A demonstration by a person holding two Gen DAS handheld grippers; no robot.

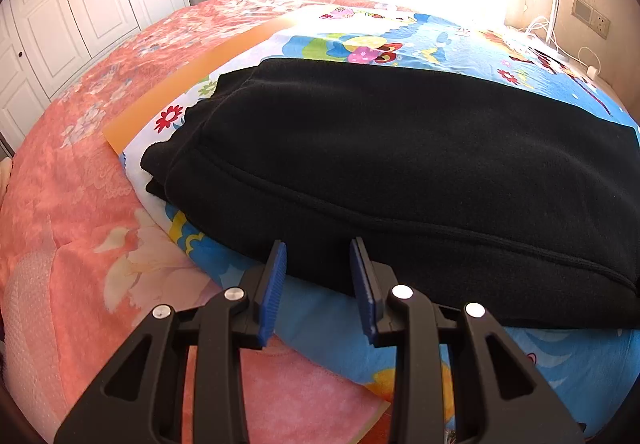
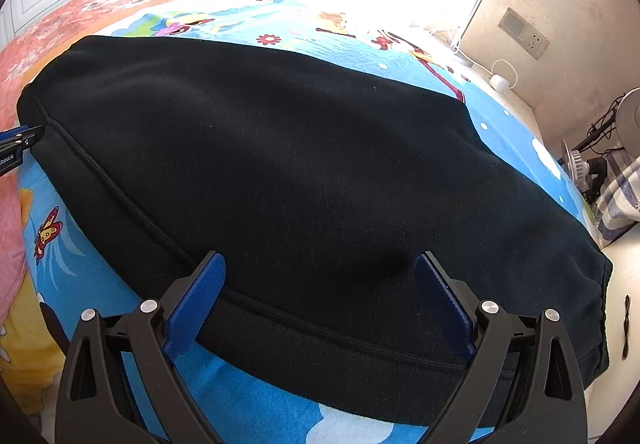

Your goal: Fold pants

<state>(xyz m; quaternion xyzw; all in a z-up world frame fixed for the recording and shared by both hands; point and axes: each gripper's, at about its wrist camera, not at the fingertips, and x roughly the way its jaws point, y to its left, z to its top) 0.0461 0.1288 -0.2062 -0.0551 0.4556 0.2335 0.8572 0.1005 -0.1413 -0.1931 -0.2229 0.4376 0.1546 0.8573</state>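
Observation:
Black pants (image 1: pixel 400 164) lie folded in layers on a cartoon-print blanket (image 1: pixel 400 40) on the bed; they also fill the right wrist view (image 2: pixel 300 172). My left gripper (image 1: pixel 318 256) is open, its blue pads just at the pants' near edge with cloth between the tips, not clamped. My right gripper (image 2: pixel 320 268) is wide open, its pads resting over the near seam of the pants. The left gripper's tip shows at the left edge of the right wrist view (image 2: pixel 16 148).
A pink floral bedspread (image 1: pixel 80 164) covers the bed to the left, with an orange strip (image 1: pixel 192 76) beside the blanket. White wardrobe doors (image 1: pixel 72 4) stand behind. A wall socket and cables (image 2: pixel 520 40) and a fan (image 2: pixel 580 164) are at the right, past the bed's edge.

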